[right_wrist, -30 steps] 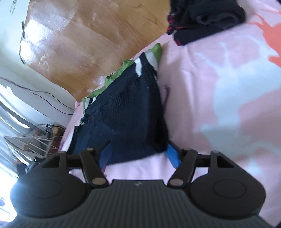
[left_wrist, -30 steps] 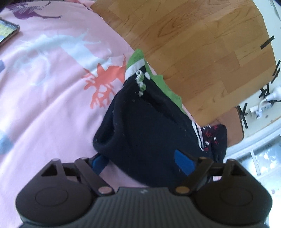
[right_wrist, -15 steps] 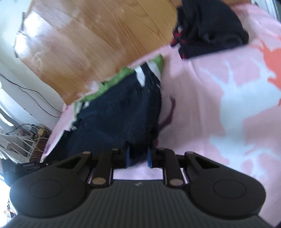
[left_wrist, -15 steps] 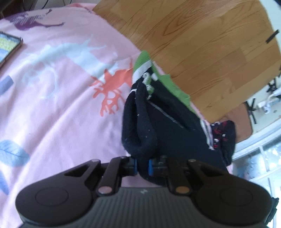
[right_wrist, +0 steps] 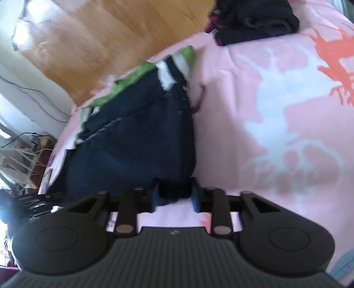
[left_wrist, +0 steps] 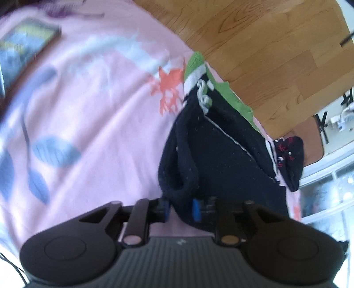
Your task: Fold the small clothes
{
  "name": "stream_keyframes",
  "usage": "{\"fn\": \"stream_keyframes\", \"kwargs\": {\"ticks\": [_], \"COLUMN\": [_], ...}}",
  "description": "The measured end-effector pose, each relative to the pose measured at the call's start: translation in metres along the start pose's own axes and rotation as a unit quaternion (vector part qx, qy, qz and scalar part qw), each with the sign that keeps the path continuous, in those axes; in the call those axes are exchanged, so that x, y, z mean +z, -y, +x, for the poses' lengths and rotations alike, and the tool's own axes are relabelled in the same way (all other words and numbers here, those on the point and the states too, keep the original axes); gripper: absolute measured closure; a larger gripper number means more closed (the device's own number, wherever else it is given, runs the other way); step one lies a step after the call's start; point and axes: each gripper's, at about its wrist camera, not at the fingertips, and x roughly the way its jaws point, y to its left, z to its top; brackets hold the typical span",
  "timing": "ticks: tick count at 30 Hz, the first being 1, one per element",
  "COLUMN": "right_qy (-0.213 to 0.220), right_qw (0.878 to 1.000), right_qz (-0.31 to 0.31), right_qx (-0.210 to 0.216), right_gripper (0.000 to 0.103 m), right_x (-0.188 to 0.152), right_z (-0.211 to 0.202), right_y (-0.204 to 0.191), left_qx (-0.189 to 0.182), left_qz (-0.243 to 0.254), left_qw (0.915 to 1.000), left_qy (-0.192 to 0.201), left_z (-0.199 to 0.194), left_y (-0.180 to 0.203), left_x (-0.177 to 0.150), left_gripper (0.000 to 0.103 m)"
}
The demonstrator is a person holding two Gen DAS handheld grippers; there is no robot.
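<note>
Pink bedsheet (left_wrist: 93, 124), printed with pale blue, coral and slate-blue shapes, covers the bed; beyond its edge lies a wooden floor (left_wrist: 265, 51). A dark-framed flat object (left_wrist: 24, 48) rests on the sheet at the far left in the left wrist view, too blurred to identify. Cables trail over the floor by a white wall in the right wrist view.

A navy garment (left_wrist: 216, 150) with a green-and-white striped band lies along the bed's edge, its long axis running away from both cameras, the striped end farthest off. The left gripper (left_wrist: 180, 209) has its blue-padded fingers clamped on a bunched near corner. The right gripper (right_wrist: 174, 197) likewise pinches the garment's (right_wrist: 137, 141) other near corner. A second dark garment with red markings (right_wrist: 250, 20) sits bunched near the edge, apart from the first.
</note>
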Motion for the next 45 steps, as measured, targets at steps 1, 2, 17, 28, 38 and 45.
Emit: {"fn": "stream_keyframes", "kwargs": {"ticks": [1,2,17,28,38,45], "right_qy": [0.003,0.017,0.077,-0.029,0.041,0.088], "right_qw": [1.000,1.000,0.983,0.979,0.961,0.935], "right_qz": [-0.003,-0.015,-0.166,-0.200,-0.270,-0.338], "right_qx": [-0.003,-0.015,0.010,0.022,0.030,0.062], "right_gripper": [0.056,0.055,0.043,0.042,0.089,0.089], "right_x": [0.006,0.011,0.184,0.231,0.199,0.124], "right_z": [-0.003,-0.009,0.107,0.249,0.163,0.054], "right_y": [0.002,0.002,-0.051,-0.085,-0.117,-0.146], "left_qx": [0.013,0.033,0.102,0.153,0.094,0.026], "left_qz": [0.016,0.032,0.225,0.272,0.297,0.311], "left_qw": [0.9997,0.9983,0.9668,0.9501,0.9465,0.9419], "left_qy": [0.015,0.037,0.066,0.006,0.084,0.124], "left_z": [-0.007,-0.014,0.128,0.249,0.148,0.040], "left_y": [0.002,0.006,0.159,0.177,0.205,0.188], "left_x": [0.002,0.005,0.162,0.181,0.152,0.072], "left_gripper": [0.071,0.068,0.051,0.087,0.091,0.090]}}
